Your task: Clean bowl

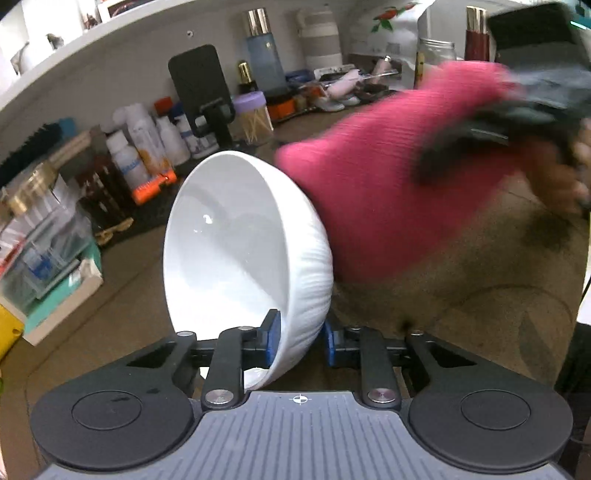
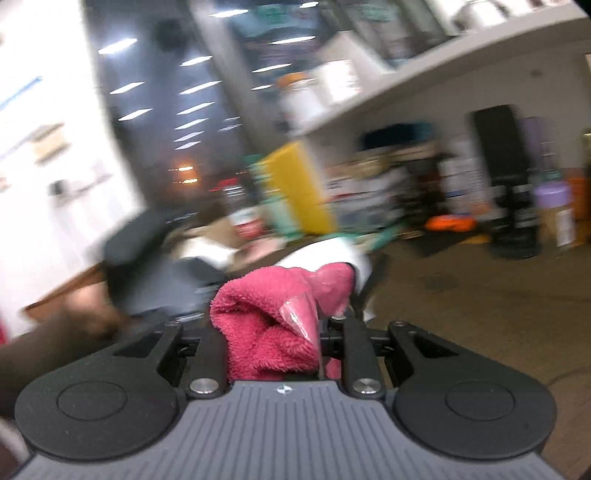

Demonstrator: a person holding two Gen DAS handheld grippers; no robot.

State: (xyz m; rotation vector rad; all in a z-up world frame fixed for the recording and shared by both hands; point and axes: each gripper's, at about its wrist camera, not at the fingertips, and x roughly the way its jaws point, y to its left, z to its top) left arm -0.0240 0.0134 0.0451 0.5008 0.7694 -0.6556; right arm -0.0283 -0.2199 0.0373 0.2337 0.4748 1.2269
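Observation:
A white ribbed bowl (image 1: pixel 243 258) is held on its side, opening to the left, above the brown table. My left gripper (image 1: pixel 299 339) is shut on the bowl's lower rim, one blue pad inside, one outside. A pink cloth (image 1: pixel 388 177) hangs against the bowl's outer right side, held by my right gripper (image 1: pixel 517 122), which is blurred at upper right. In the right wrist view my right gripper (image 2: pixel 273 332) is shut on the pink cloth (image 2: pixel 266 317), and the white bowl (image 2: pixel 351 258) shows blurred just beyond it.
Bottles (image 1: pixel 147 147), a phone on a stand (image 1: pixel 201 88), a toothpick jar (image 1: pixel 253 118) and boxes (image 1: pixel 44 258) crowd the table's back and left under a white shelf (image 1: pixel 110 33). Brown tabletop (image 1: pixel 480 314) lies below and right.

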